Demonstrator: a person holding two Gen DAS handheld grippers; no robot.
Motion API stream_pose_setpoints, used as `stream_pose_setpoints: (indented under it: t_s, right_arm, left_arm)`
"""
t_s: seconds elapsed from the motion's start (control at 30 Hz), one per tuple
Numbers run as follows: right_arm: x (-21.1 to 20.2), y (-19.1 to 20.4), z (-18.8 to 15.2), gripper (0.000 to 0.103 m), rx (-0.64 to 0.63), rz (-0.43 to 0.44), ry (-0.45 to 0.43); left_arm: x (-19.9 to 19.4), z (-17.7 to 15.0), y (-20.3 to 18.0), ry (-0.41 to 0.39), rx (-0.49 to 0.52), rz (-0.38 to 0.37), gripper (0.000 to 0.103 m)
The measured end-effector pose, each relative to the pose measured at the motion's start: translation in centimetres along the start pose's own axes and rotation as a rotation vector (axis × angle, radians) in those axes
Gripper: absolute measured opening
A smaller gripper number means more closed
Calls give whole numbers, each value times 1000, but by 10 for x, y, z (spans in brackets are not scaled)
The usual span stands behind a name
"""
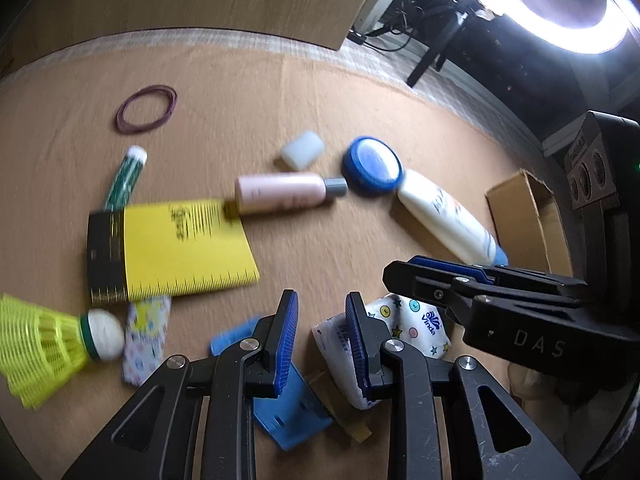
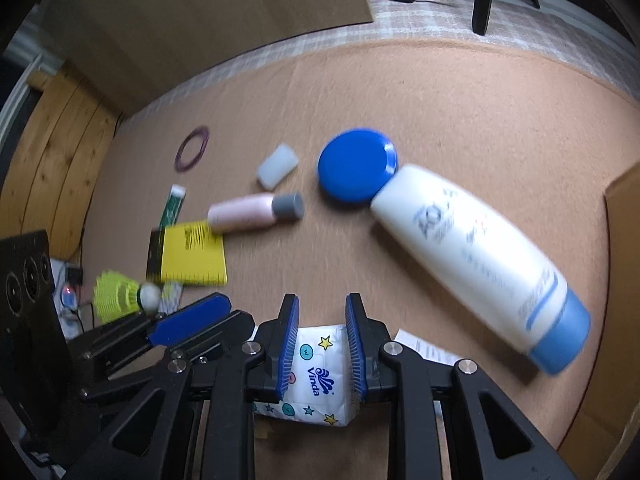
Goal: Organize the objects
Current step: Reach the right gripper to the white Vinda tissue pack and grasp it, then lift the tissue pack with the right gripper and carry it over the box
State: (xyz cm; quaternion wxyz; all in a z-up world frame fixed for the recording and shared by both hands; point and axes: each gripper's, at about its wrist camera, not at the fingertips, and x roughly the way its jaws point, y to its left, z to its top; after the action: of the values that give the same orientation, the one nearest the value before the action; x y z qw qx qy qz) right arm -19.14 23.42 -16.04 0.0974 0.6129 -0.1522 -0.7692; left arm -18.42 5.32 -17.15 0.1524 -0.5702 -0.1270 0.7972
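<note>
My right gripper (image 2: 322, 344) is closed on a white Vinda tissue pack (image 2: 318, 376) with coloured stars, held between its blue pads. The same pack shows in the left wrist view (image 1: 404, 328), with the right gripper (image 1: 444, 276) reaching in from the right. My left gripper (image 1: 322, 340) is open and empty, its right finger against the pack's left end. A blue card (image 1: 288, 408) lies under its fingers.
On the brown mat lie a white lotion bottle (image 2: 472, 248), blue round lid (image 2: 356, 164), pink bottle (image 2: 252, 210), white eraser (image 2: 278, 165), yellow notepad (image 1: 180, 244), green tube (image 1: 126, 176), purple rubber bands (image 1: 146, 108), yellow shuttlecock (image 1: 52, 344), patterned pack (image 1: 146, 340). A cardboard box (image 1: 532, 216) stands right.
</note>
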Motion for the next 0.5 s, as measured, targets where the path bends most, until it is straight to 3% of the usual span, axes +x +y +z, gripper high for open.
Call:
stream_pose_setpoints:
  t_s: [0.33,0.5]
  right_arm:
    - [-19,8,-39,22,-87,2,-48]
    - [-43,3,-48,22,-71,12,-121]
  left_arm:
    - [-7,-41,-23,5,93,18,26]
    - [-11,-64,-33,31,111,-25,26]
